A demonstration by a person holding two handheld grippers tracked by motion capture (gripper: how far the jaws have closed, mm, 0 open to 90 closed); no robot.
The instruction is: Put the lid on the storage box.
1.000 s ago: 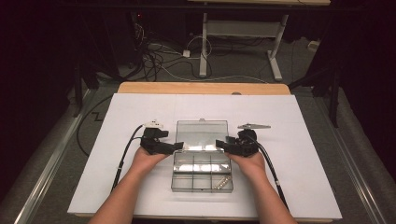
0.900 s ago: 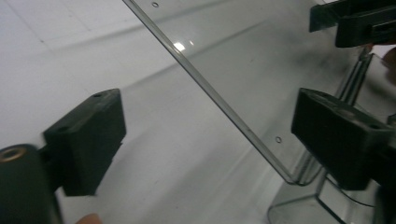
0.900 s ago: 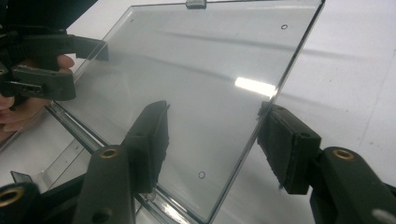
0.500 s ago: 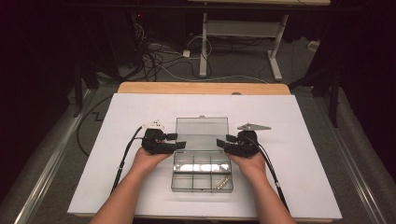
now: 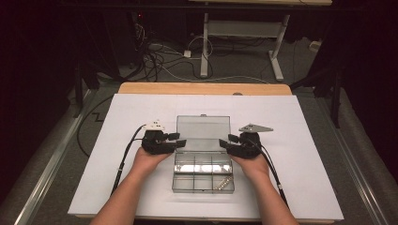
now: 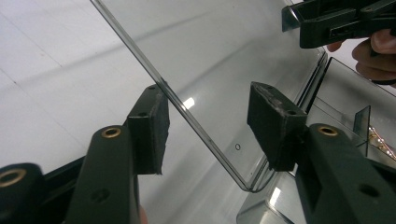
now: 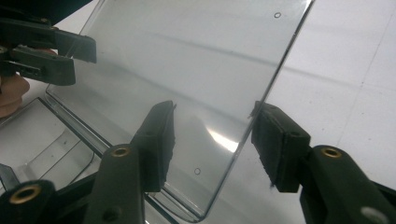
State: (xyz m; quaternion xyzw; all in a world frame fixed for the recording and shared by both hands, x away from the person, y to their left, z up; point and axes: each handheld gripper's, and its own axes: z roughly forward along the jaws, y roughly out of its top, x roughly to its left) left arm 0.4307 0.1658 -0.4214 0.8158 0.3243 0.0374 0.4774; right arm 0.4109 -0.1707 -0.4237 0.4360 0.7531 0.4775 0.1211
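A clear plastic compartment box (image 5: pixel 202 171) lies on the white table with its lid (image 5: pixel 202 127) swung open away from me. Small metal pieces (image 5: pixel 224 183) sit in its near right compartment. My left gripper (image 5: pixel 180 139) stands at the lid's left edge (image 6: pixel 196 126) near the hinge. Its jaws have just been closing, and the edge runs between its pads (image 6: pixel 152 130) without being pinched. My right gripper (image 5: pixel 225 140) mirrors it on the lid's right edge (image 7: pixel 261 98). Its jaws have also been closing, with a gap left beside its pads (image 7: pixel 275 144).
The white sheet (image 5: pixel 300 140) covers the table, with a wooden strip (image 5: pixel 202 88) along the far edge. Black cables (image 5: pixel 123 159) trail from both grippers toward me. Beyond the table, loose cables (image 5: pixel 159 61) and a desk's legs (image 5: pixel 204 47) stand on the dark floor.
The left gripper's jaws have drawn closer together around the lid's left edge. The right gripper's jaws narrowed a little. Both hands and the box stayed where they were.
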